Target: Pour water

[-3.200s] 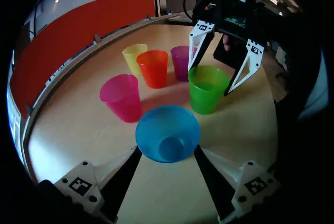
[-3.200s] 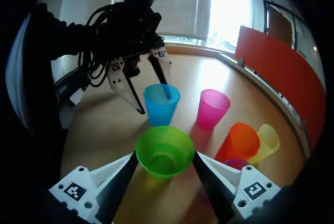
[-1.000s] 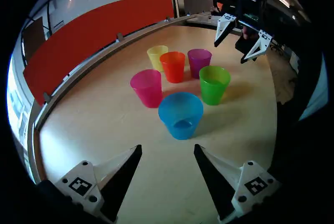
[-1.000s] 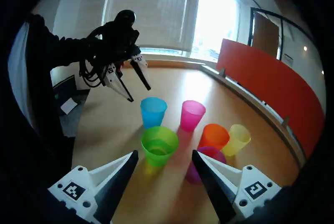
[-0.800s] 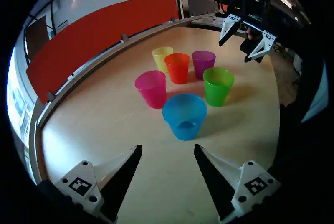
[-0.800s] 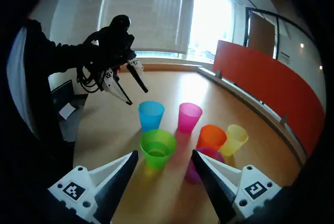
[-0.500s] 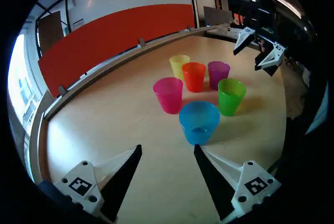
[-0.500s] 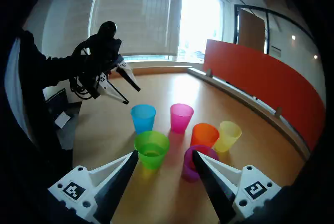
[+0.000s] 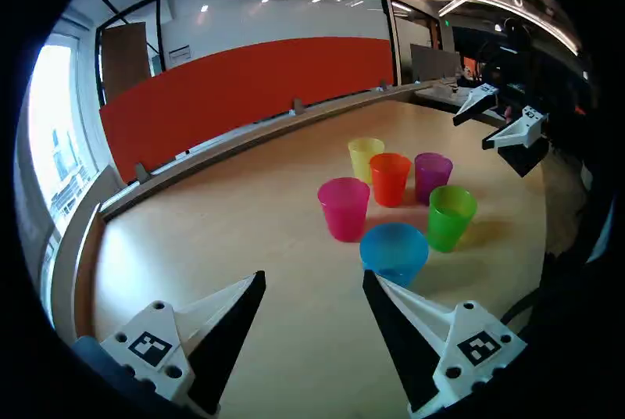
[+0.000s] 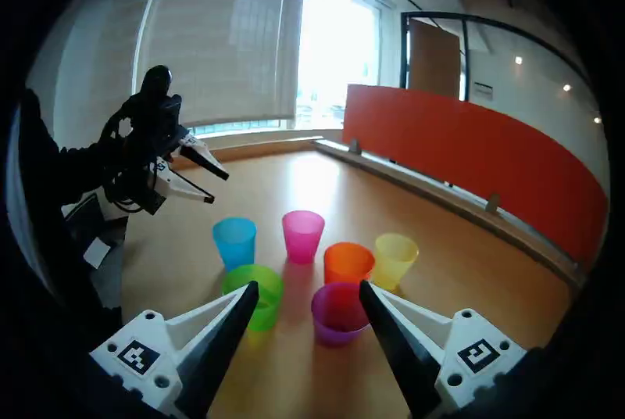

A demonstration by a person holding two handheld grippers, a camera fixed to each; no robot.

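Several coloured plastic cups stand upright in a cluster on the wooden table [image 9: 195, 223]. In the left gripper view the blue cup [image 9: 394, 251] is nearest, with green [image 9: 451, 217], pink [image 9: 344, 208], orange [image 9: 389, 178], purple [image 9: 432, 177] and yellow [image 9: 365, 158] behind. My left gripper [image 9: 312, 278] is open and empty, short of the blue cup. My right gripper [image 10: 307, 286] is open and empty, above the green cup [image 10: 256, 294] and purple cup [image 10: 340, 311]. Each gripper also appears far off in the other's view, the right [image 9: 471, 132] and the left [image 10: 219, 188].
A red partition [image 9: 234, 91] runs along the table's far edge behind a raised rim. Bright windows with blinds [image 10: 234, 51] lie behind the person's dark sleeve [image 10: 70, 169]. Bare tabletop surrounds the cup cluster on the left gripper's side.
Both grippers have drawn back and up from the cups. The blue and green cups, once between the fingers, now stand free on the table and look smaller.
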